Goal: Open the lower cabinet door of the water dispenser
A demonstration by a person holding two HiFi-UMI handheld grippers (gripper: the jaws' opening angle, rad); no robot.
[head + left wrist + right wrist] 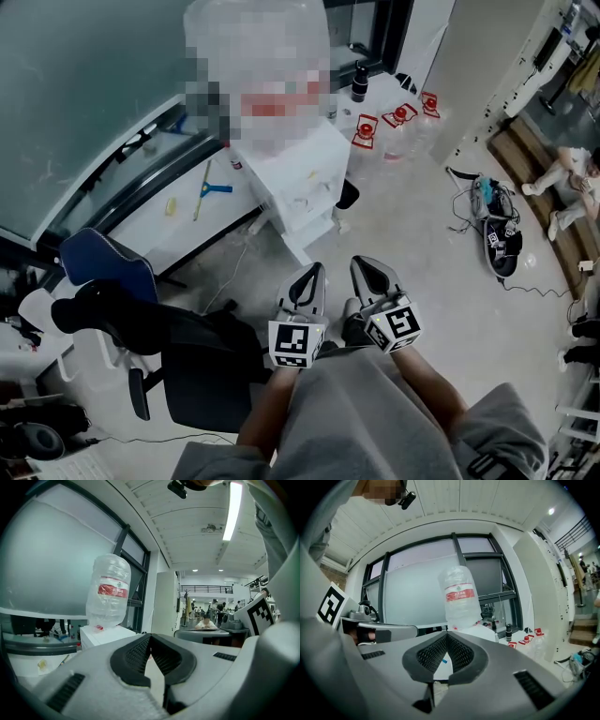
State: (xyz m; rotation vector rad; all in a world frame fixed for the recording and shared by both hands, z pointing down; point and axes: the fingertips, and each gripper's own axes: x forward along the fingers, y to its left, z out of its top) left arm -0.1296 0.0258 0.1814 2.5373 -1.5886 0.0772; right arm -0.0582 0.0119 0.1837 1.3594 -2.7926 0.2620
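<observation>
On top of the white water dispenser (302,183) stands an upturned clear jug (108,592) with a red band label (its white print is too small to read); whether it holds water I cannot tell. Beside the dispenser, along the window wall, small clear bottles (366,131) with red labels stand in a row, and a dark flask (359,82) stands farther along. The left gripper (150,637) and right gripper (446,634) hang side by side before the dispenser, well apart from it. Each has its jaws closed tip to tip with nothing between them. The lower cabinet door (309,223) faces them, seen too steeply to tell shut from ajar.
</observation>
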